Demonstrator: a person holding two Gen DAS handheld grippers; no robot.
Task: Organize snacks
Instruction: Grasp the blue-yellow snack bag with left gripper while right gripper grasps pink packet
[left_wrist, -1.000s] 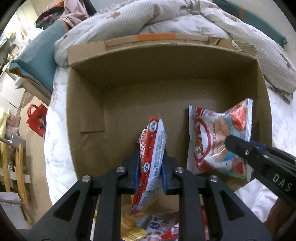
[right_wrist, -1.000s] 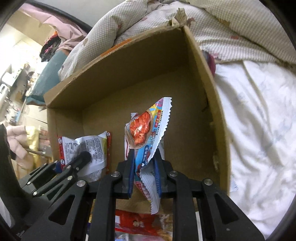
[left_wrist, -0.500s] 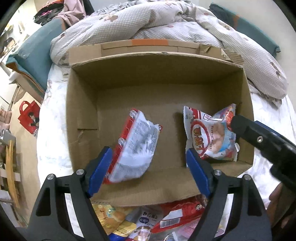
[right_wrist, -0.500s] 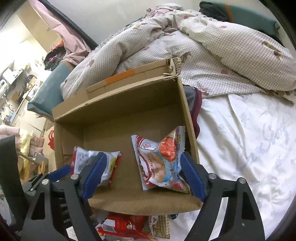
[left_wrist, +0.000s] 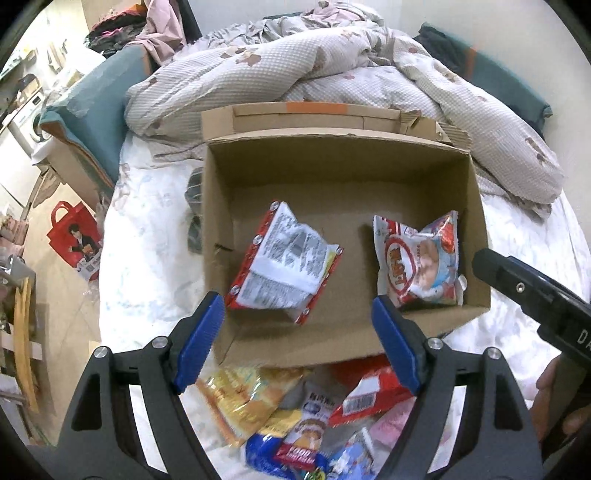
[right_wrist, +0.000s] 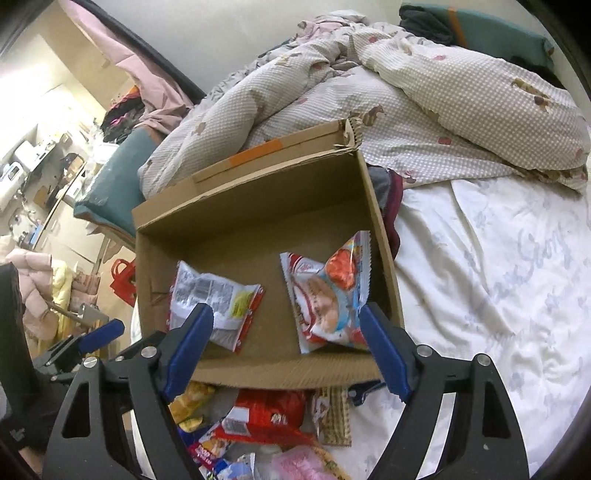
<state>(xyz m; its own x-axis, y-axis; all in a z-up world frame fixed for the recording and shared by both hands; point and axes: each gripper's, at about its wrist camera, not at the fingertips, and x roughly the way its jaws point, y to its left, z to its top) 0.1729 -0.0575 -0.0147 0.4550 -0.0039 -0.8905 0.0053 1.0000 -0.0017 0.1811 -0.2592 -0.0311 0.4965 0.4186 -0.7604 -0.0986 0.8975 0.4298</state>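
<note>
On a bed (right_wrist: 498, 295), we see a cardboard box (left_wrist: 332, 343) holding two snack packets. The left gripper (left_wrist: 299, 336) hangs above the box's near wall, jaws spread wide and empty, the red-edged packet (left_wrist: 284, 266) lying back side up on the box floor beyond them. The right gripper (right_wrist: 284, 350) hovers likewise, jaws spread with nothing between them, the red-and-blue packet (right_wrist: 328, 295) resting just past its right finger. Loose snacks (left_wrist: 295, 417) lie heaped on the bed before the box. Only the left view shows a hand (left_wrist: 557, 398) on the right gripper's handle; only the right view shows the bare sheet beside the box.
</note>
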